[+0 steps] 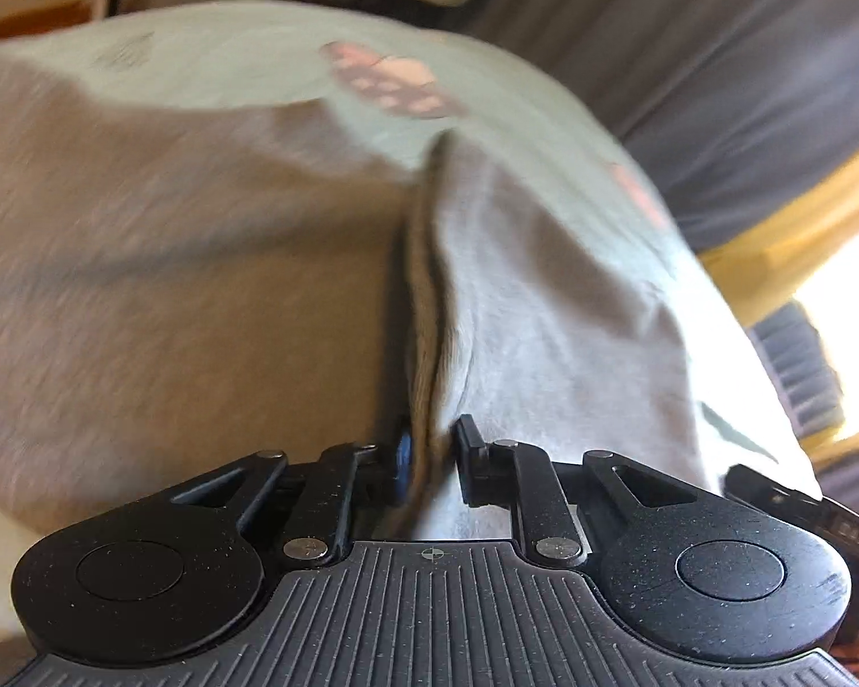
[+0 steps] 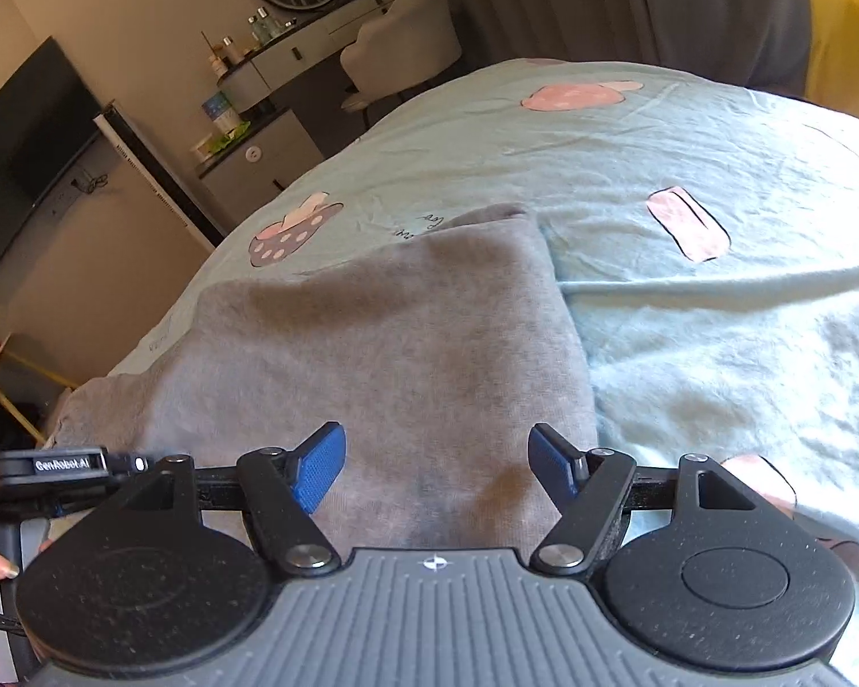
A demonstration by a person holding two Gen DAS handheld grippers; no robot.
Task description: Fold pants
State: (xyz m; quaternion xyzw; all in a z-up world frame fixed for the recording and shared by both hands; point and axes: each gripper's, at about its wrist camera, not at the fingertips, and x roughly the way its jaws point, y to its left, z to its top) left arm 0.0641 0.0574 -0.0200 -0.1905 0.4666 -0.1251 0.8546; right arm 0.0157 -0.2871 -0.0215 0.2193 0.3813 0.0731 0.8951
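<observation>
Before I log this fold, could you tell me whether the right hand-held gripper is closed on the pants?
No, the right hand-held gripper is open above the grey pants.

The left claw (image 1: 429, 461) is clamped tight on a pinched fold of grey pants (image 1: 200, 286). The right claw (image 2: 436, 472) points steeply downward, jaws spread wide, gripping nothing.

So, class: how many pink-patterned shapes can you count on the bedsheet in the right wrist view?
4: one far, one right, mushroom left, one behind the right finger. Pants may hide more.
</observation>
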